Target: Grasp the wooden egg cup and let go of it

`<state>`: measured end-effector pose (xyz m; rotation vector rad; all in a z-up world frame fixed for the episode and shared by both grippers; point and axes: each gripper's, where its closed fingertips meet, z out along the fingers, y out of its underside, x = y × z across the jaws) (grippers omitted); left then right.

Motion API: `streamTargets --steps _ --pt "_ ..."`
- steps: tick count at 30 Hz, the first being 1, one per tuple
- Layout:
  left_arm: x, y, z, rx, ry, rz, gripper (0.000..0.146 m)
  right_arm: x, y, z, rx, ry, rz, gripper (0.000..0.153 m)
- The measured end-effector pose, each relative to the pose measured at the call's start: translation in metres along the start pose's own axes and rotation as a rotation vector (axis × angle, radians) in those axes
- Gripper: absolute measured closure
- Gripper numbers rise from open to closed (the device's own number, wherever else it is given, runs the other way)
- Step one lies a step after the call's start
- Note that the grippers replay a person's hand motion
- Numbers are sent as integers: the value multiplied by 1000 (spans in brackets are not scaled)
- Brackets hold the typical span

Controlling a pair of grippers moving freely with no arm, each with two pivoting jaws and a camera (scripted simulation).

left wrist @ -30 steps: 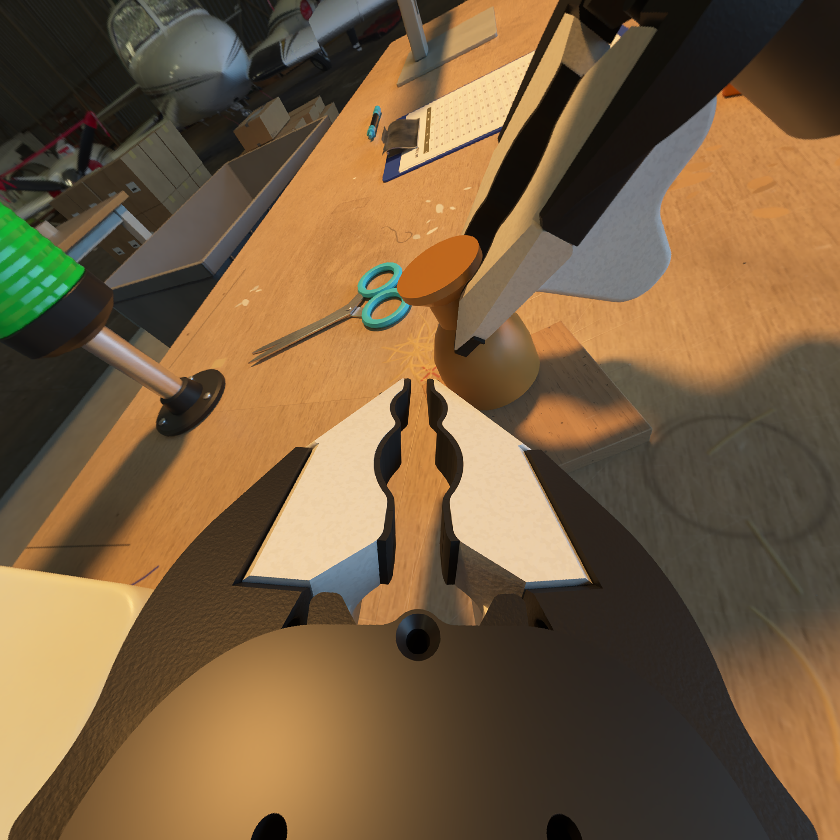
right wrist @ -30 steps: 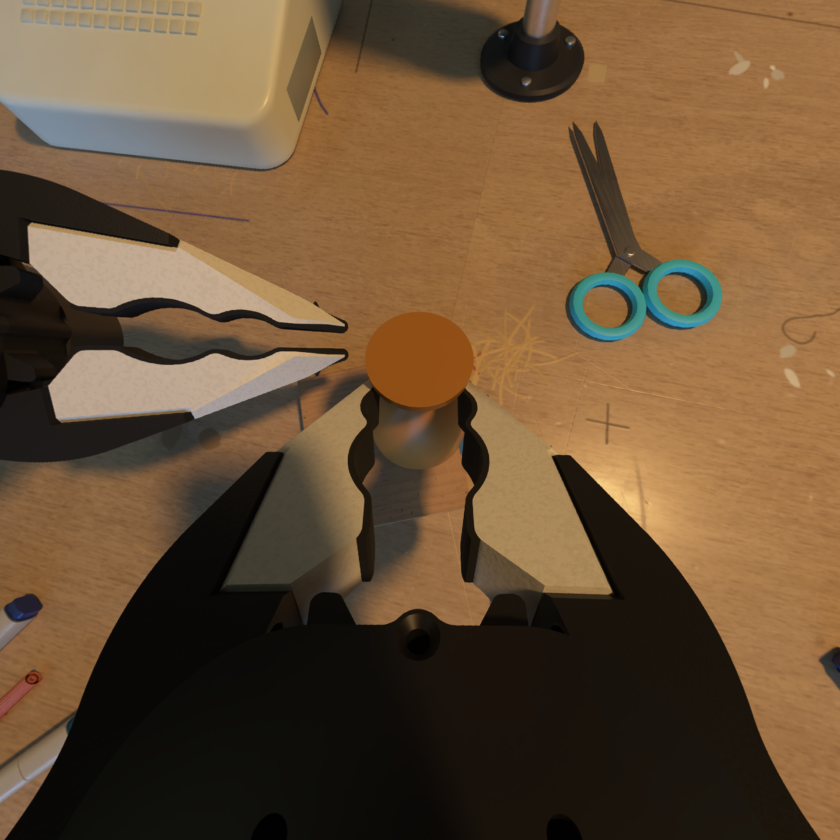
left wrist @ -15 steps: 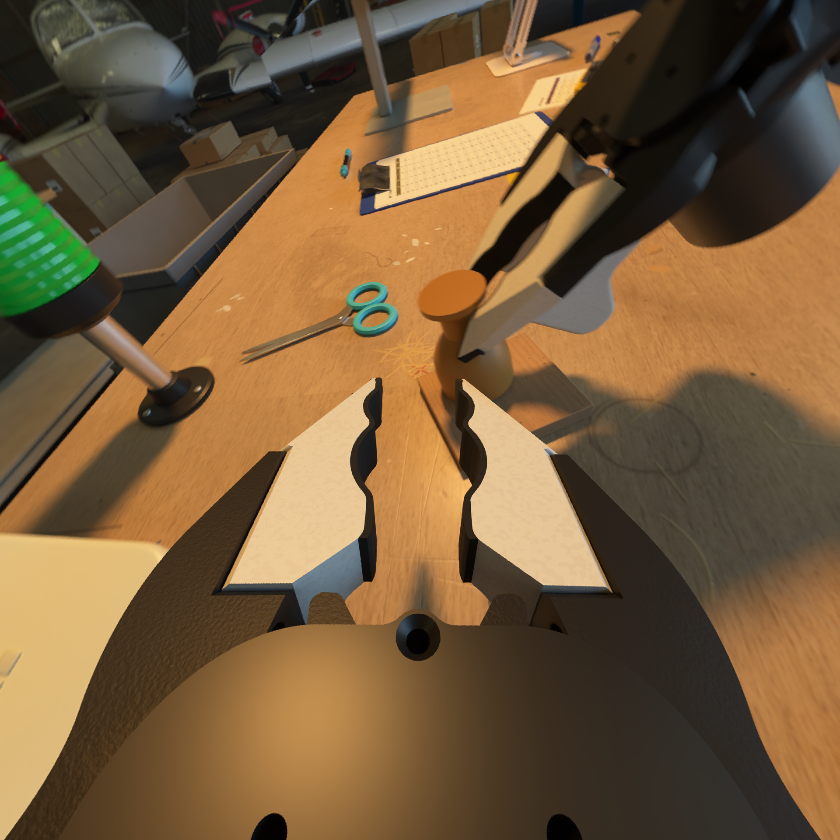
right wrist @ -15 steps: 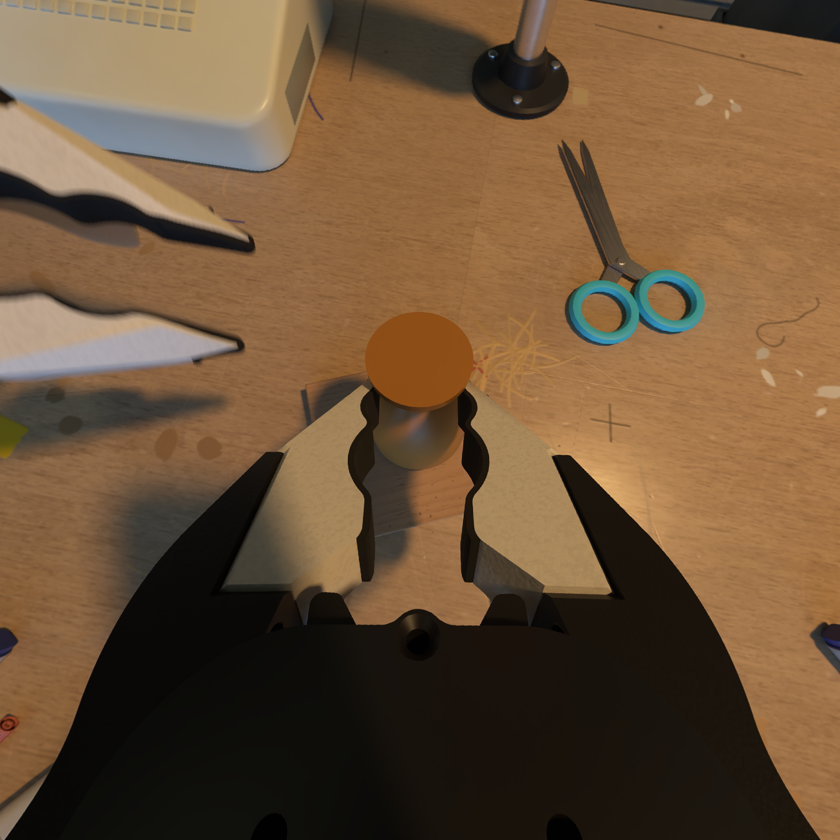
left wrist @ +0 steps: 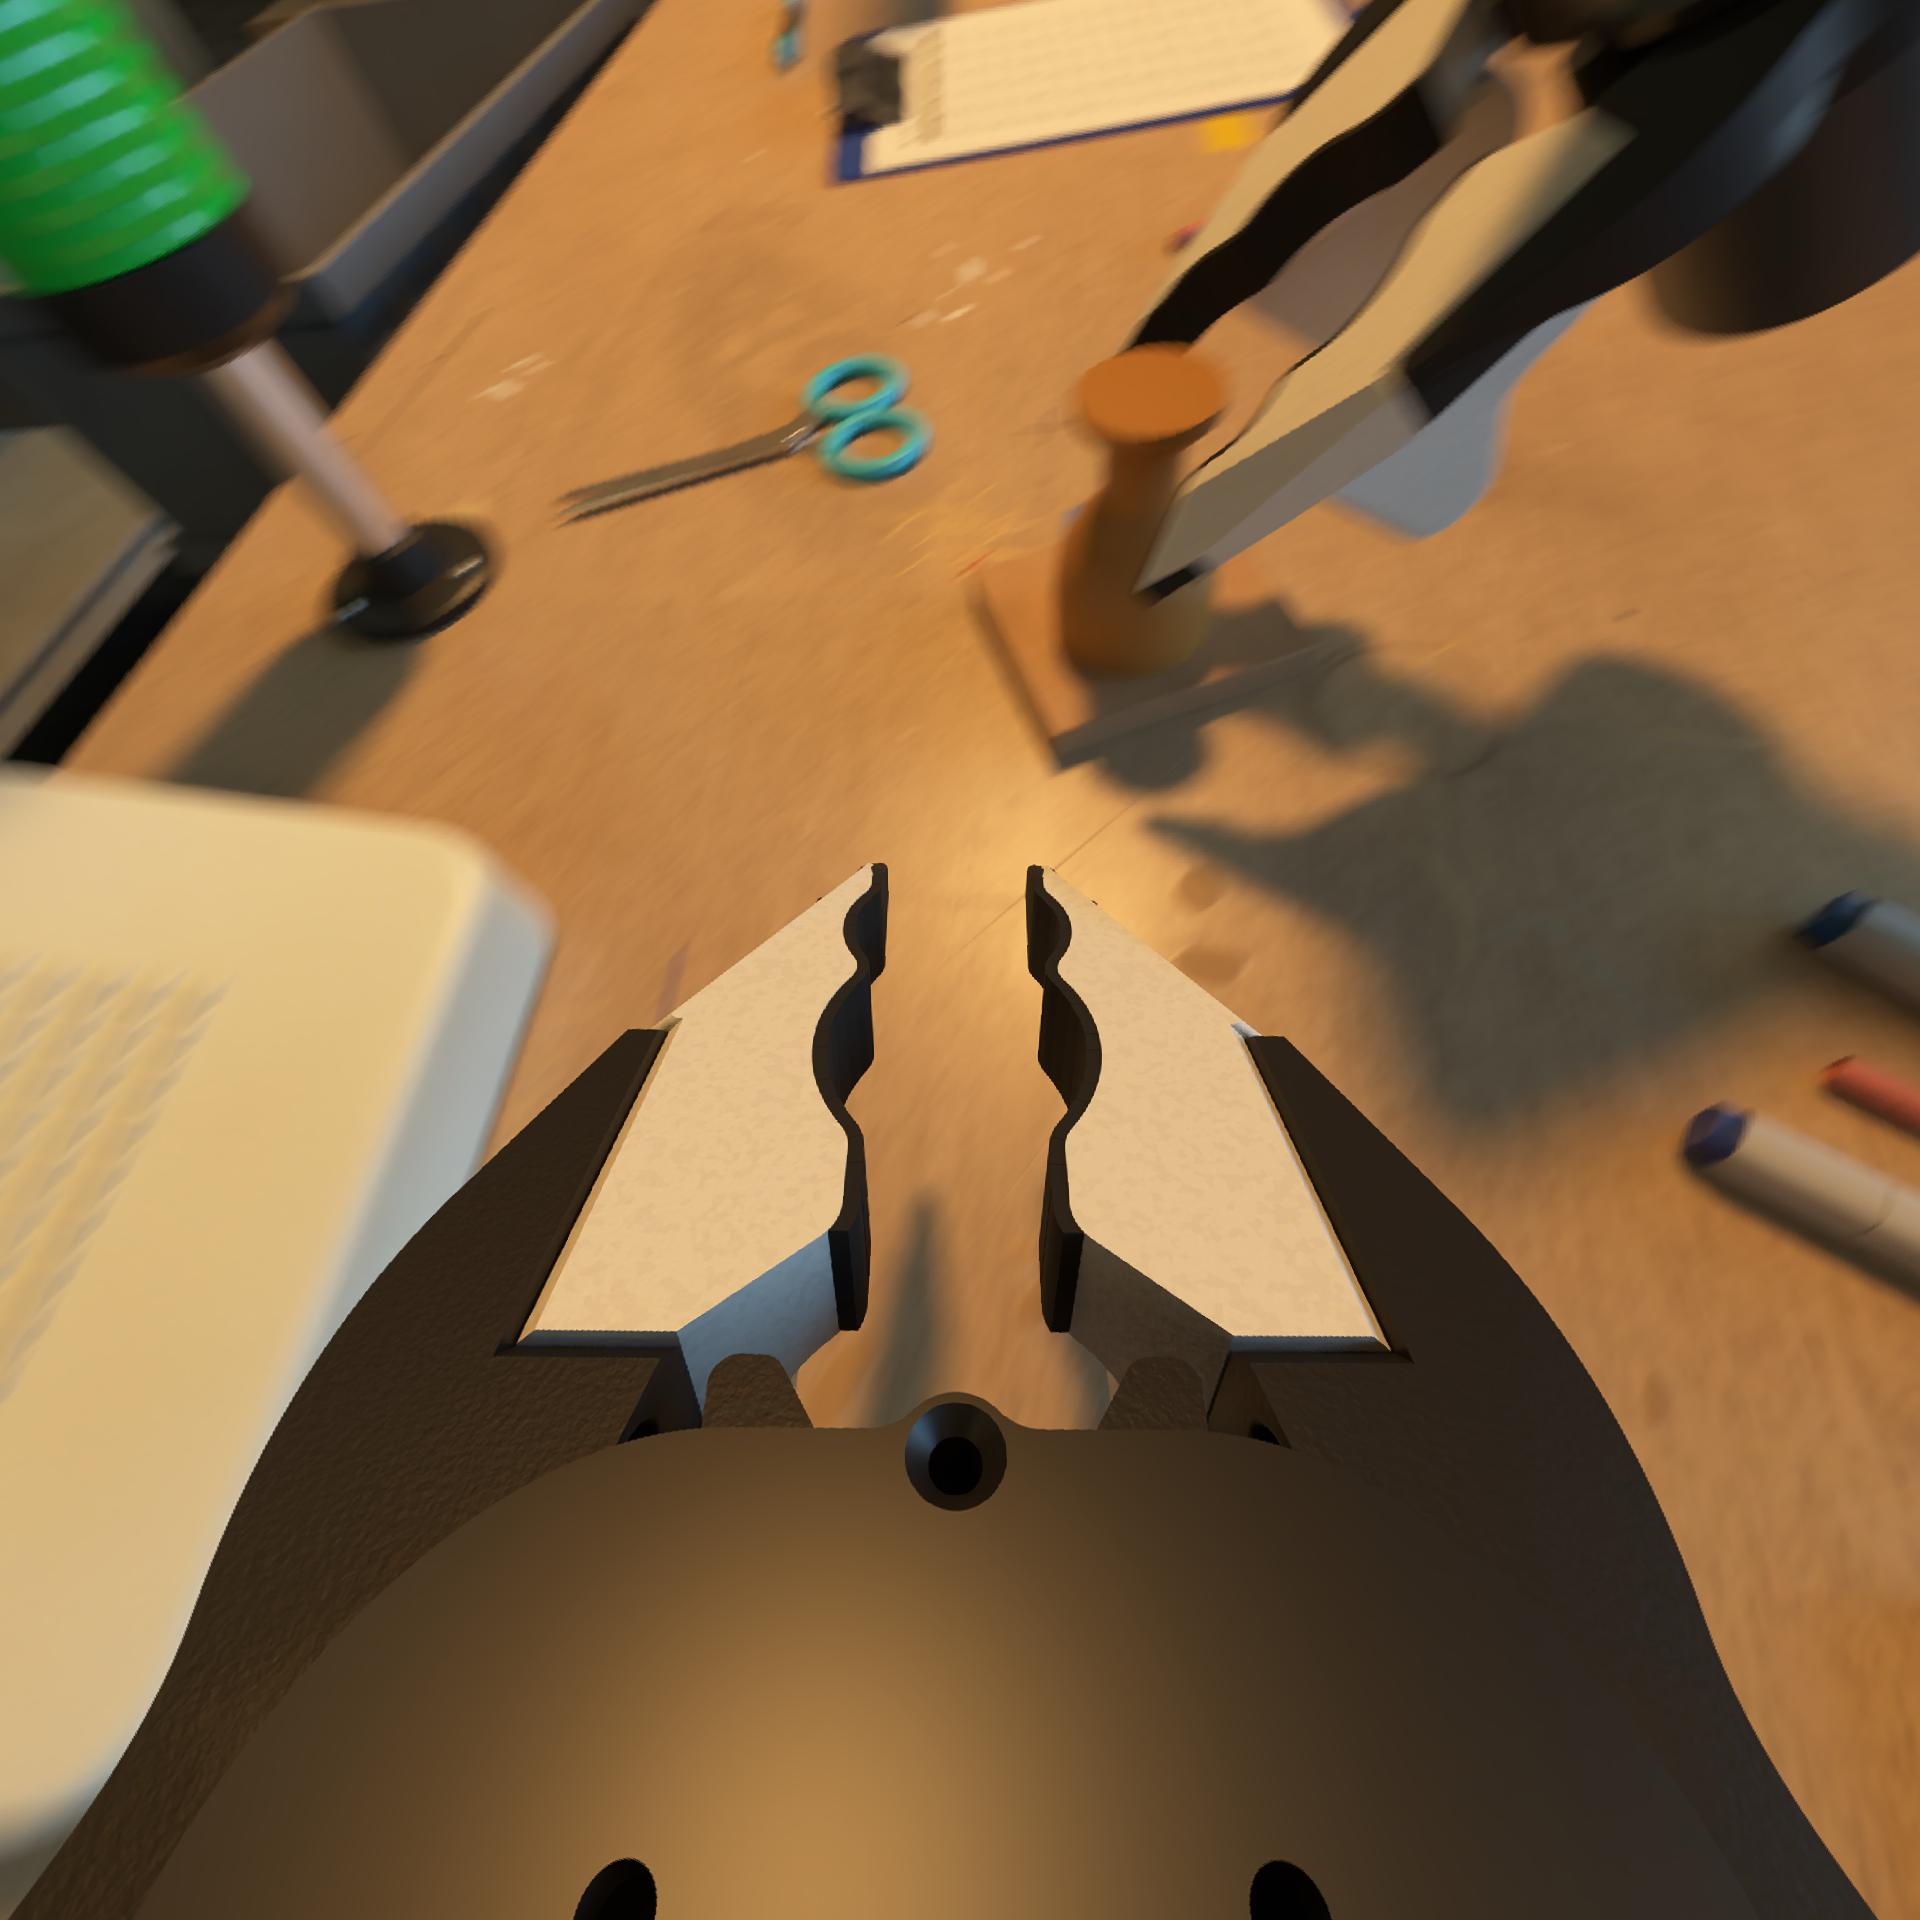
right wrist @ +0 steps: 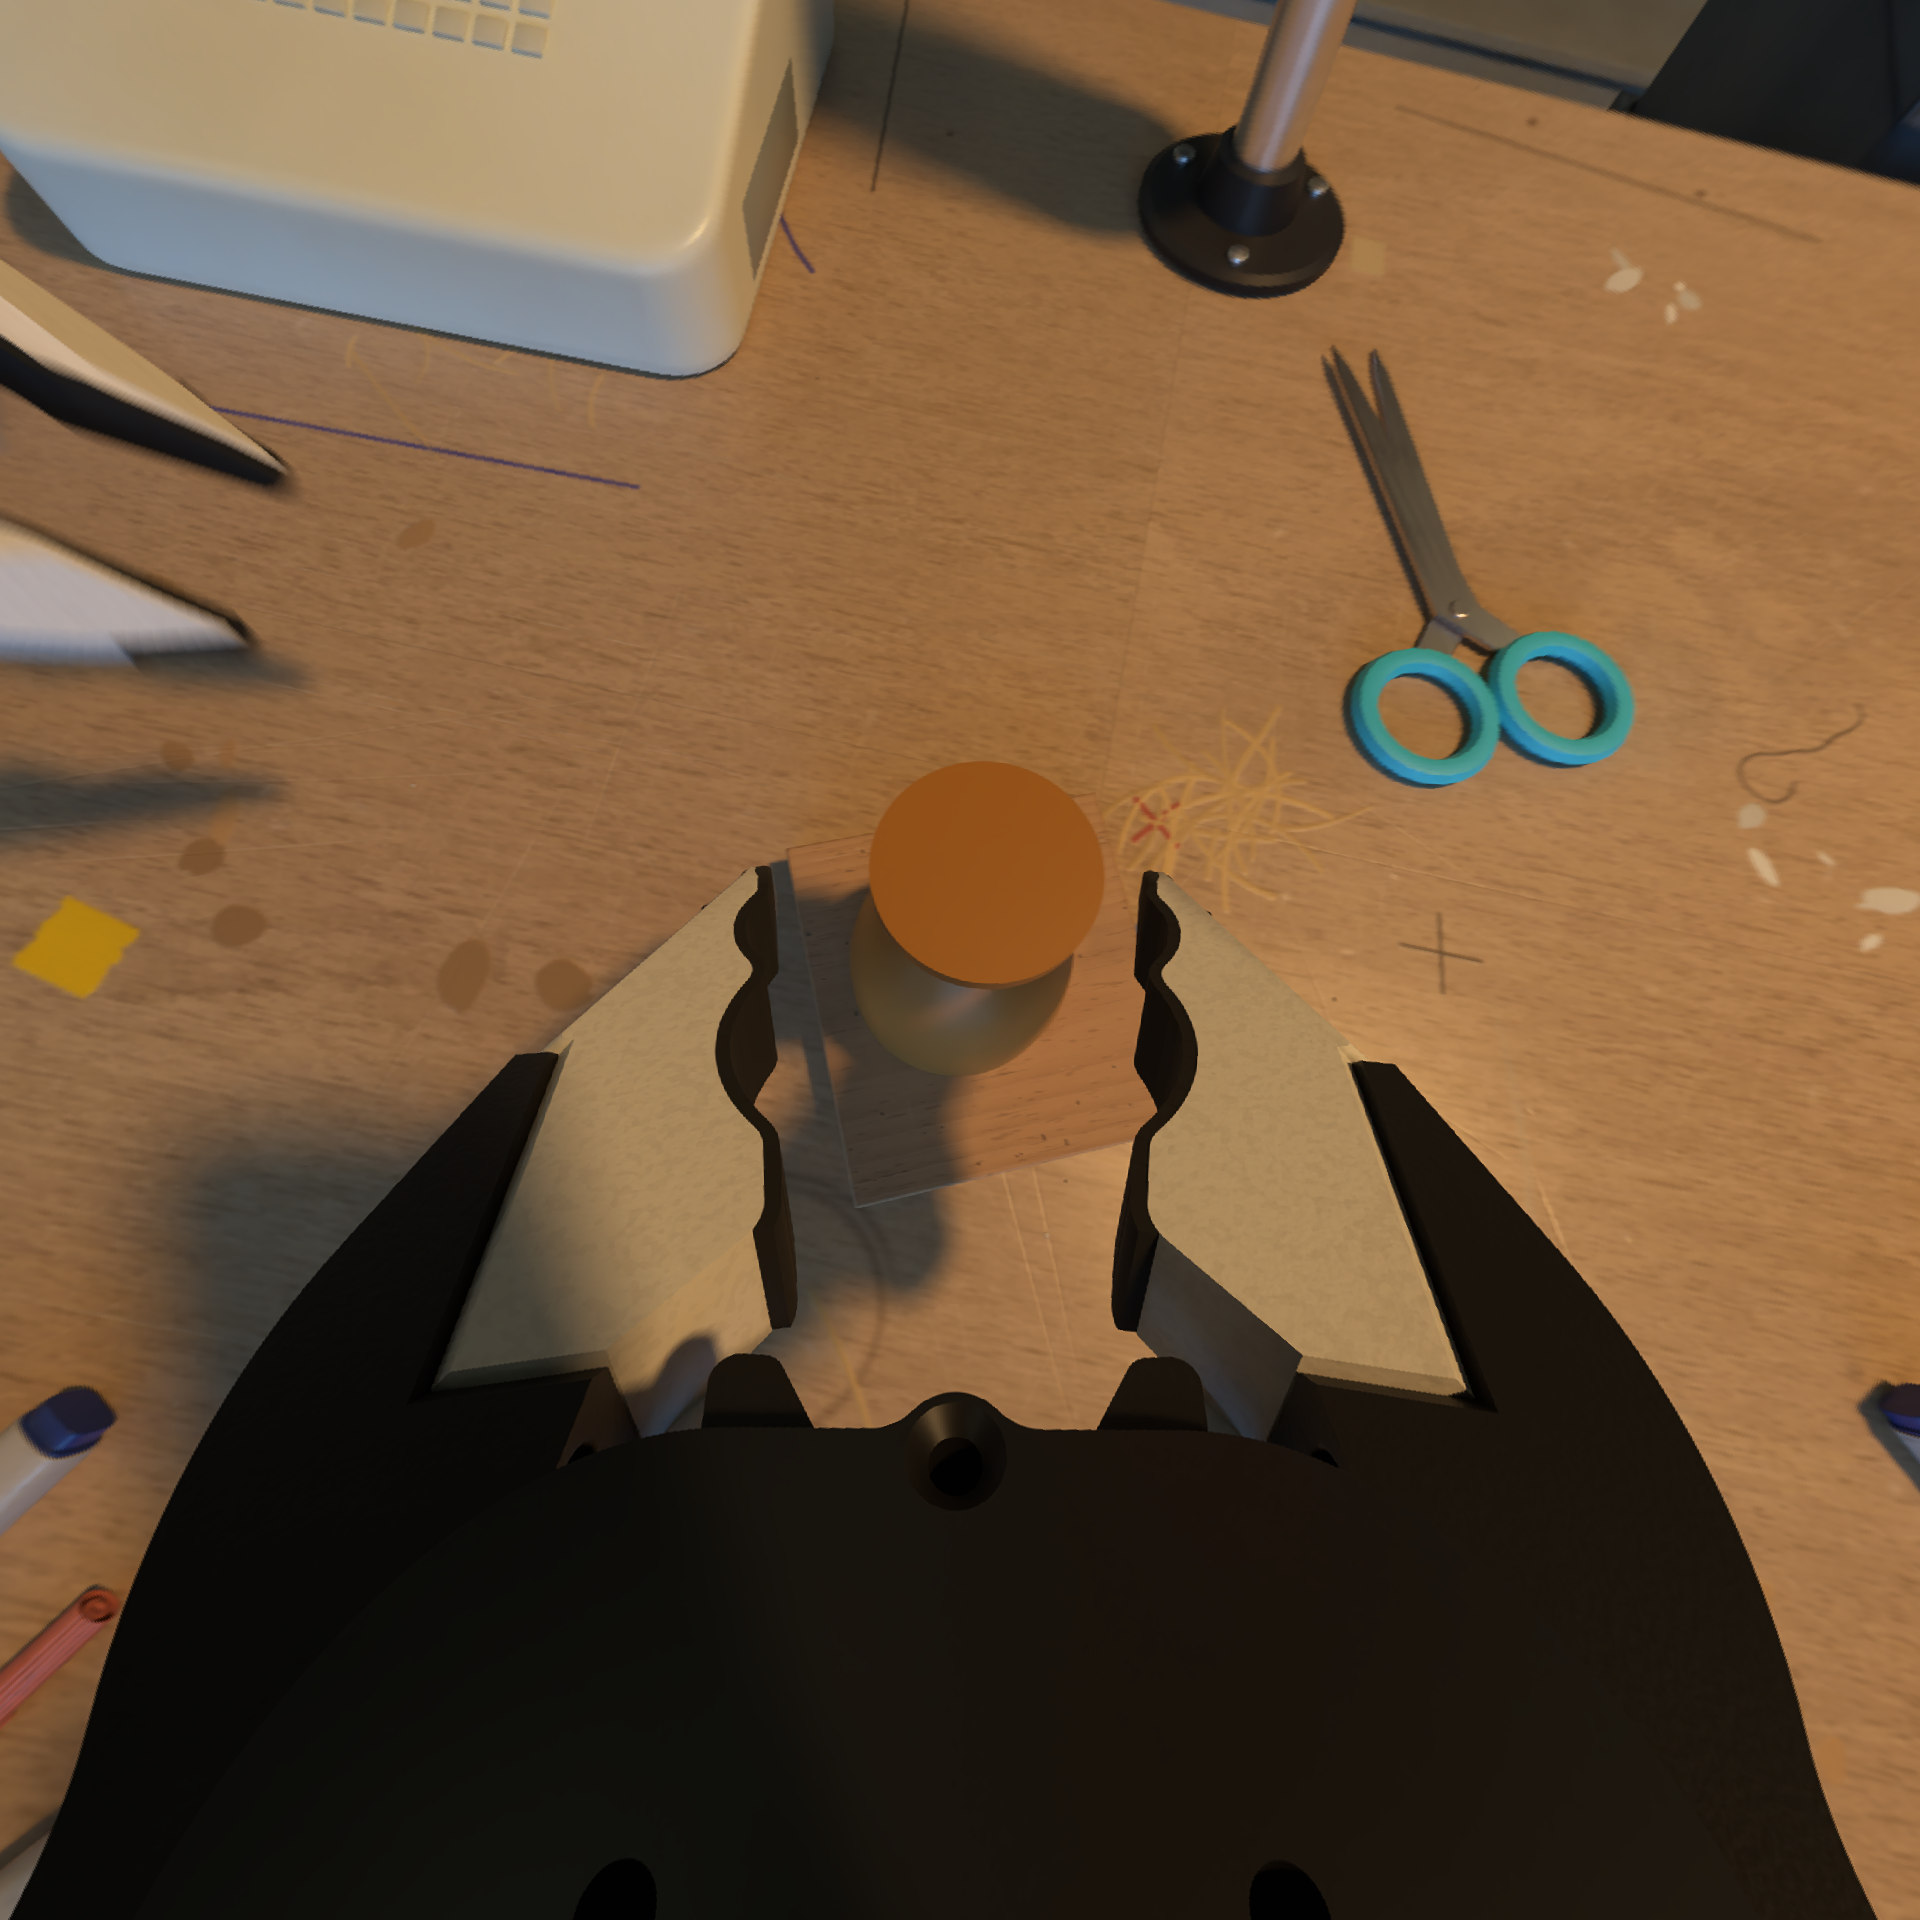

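1. The wooden egg cup stands upside down, its flat orange foot uppermost, on a small wooden block that lies on the counter.
2. The right hand-held gripper hangs over it with its jaws spread wide, one finger on each side of the egg cup and a clear gap to both. Neither finger touches it in the right wrist view.
3. The left hand-held gripper is well apart from the egg cup, with a narrow gap between its fingers and nothing in them. It takes no part in the grip.
4. Judging by how things lie, the letting go looks done: the egg cup rests on its own and upright on the block.
5. What seems left is only for the right hand-held gripper to draw clear without knocking the egg cup over; its fingers flank the bowl closely.
6. Teal-handled scissors and a cream box lie farther off and do not interfere.
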<state>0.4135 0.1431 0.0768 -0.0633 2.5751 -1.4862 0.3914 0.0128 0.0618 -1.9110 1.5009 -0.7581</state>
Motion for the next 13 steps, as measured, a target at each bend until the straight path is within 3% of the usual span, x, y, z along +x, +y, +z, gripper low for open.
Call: streamTargets --steps 3,5,8,11,13 --pt "-43 31 -42 -105 -175 -32 120 5 0 -2 6 15 -16 77" --pt "-53 44 -57 -136 -164 -7 119 7 0 -4 5 7 -20 69" --pt "-44 46 -51 -131 -63 109 115 6 -5 -6 27 -29 -41 67" --pt "-40 59 -31 -225 -25 248 102 2 -9 -11 3 -15 -82 64" --pt "-42 80 -22 -352 1 207 96 -11 -21 -22 45 -9 -163 62"
